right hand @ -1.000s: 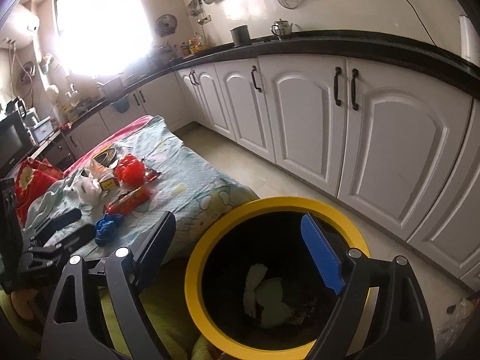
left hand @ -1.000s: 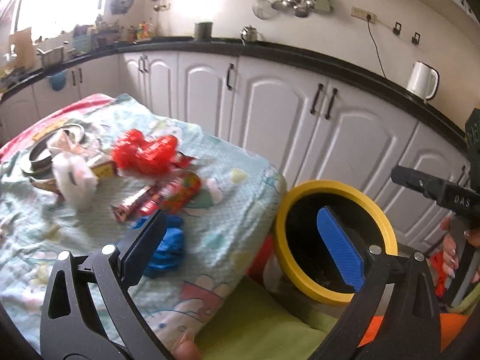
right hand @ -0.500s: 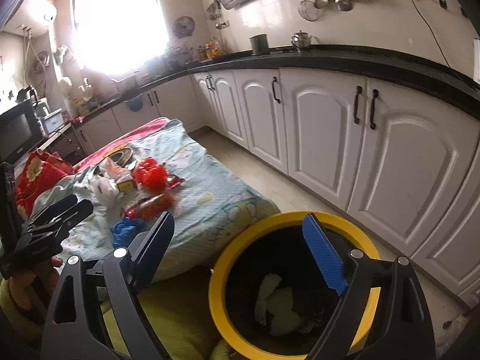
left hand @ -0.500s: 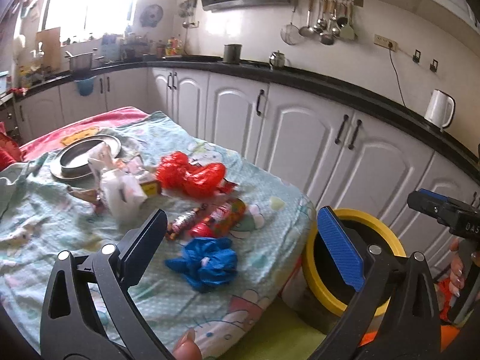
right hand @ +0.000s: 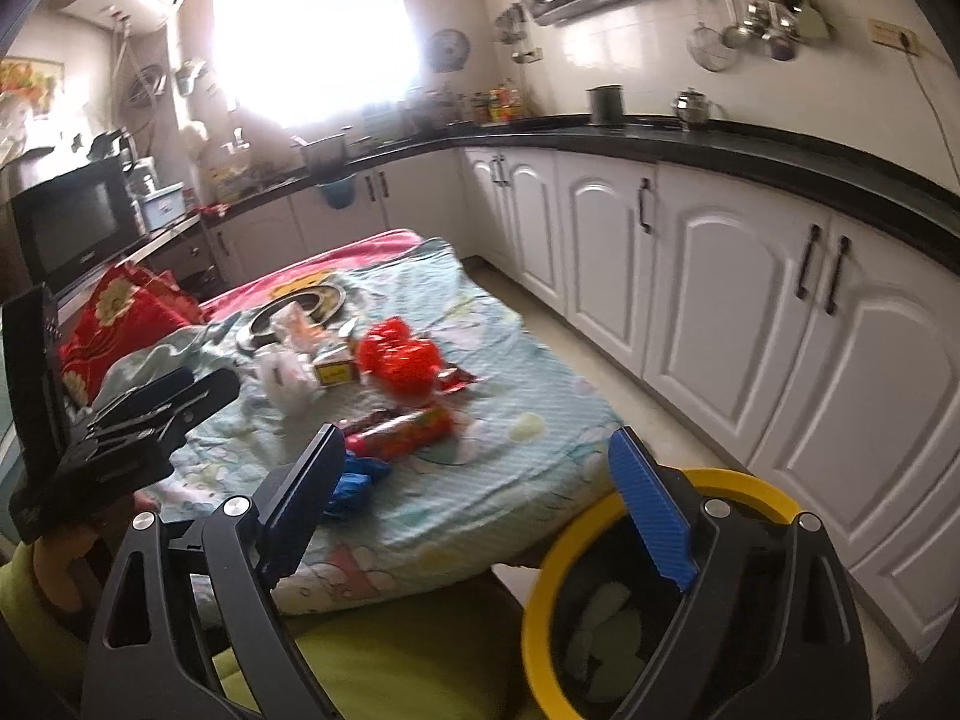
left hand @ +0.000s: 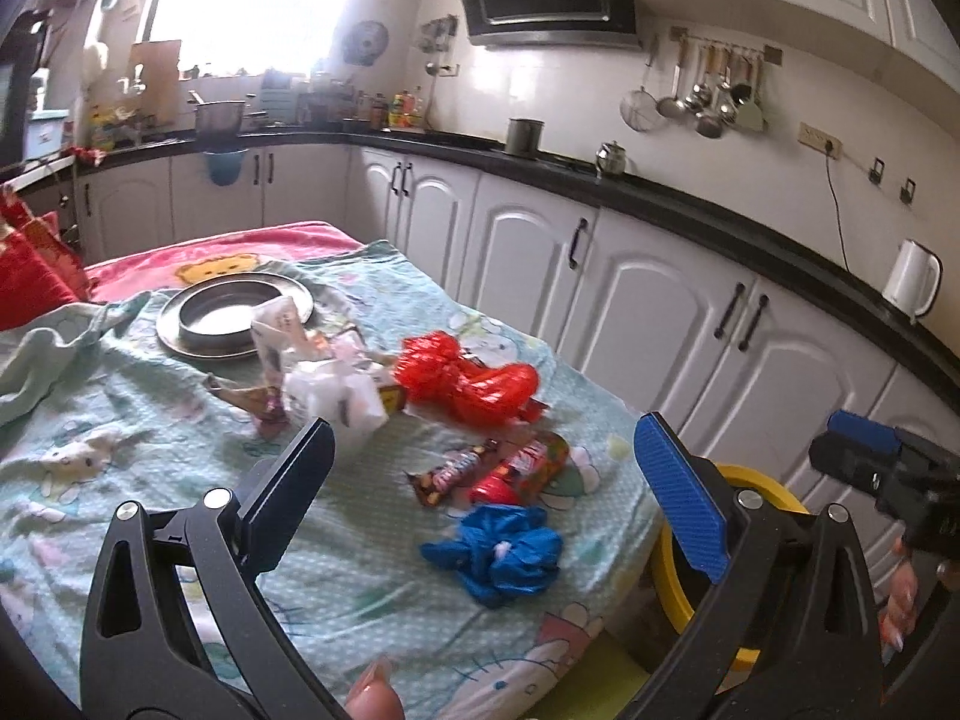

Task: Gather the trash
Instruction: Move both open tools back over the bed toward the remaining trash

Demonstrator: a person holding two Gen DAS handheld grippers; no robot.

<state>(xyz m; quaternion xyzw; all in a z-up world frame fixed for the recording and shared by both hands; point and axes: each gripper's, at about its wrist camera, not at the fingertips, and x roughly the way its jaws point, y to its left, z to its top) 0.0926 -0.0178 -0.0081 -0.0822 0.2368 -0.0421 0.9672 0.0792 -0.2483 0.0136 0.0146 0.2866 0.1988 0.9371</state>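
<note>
Trash lies on a table under a light green cloth (left hand: 150,468): a crumpled blue bag (left hand: 501,552), a red plastic bag (left hand: 465,381), candy wrappers (left hand: 492,471) and white crumpled paper (left hand: 336,396). A yellow-rimmed black bin (right hand: 606,618) stands on the floor at the table's right end, with pale scraps inside. My left gripper (left hand: 480,498) is open and empty above the blue bag. My right gripper (right hand: 480,501) is open and empty, between the table edge and the bin. The blue bag also shows in the right wrist view (right hand: 357,483).
A metal plate (left hand: 231,321) sits at the table's far end, with a red cushion (right hand: 120,318) to its left. White cabinets (right hand: 720,312) with a black counter run along the right. A white kettle (left hand: 912,279) stands on the counter.
Both grippers have swung left, away from the bin and toward the table. The trash pile has moved nearer the centre of both views. Both stay open and empty.
</note>
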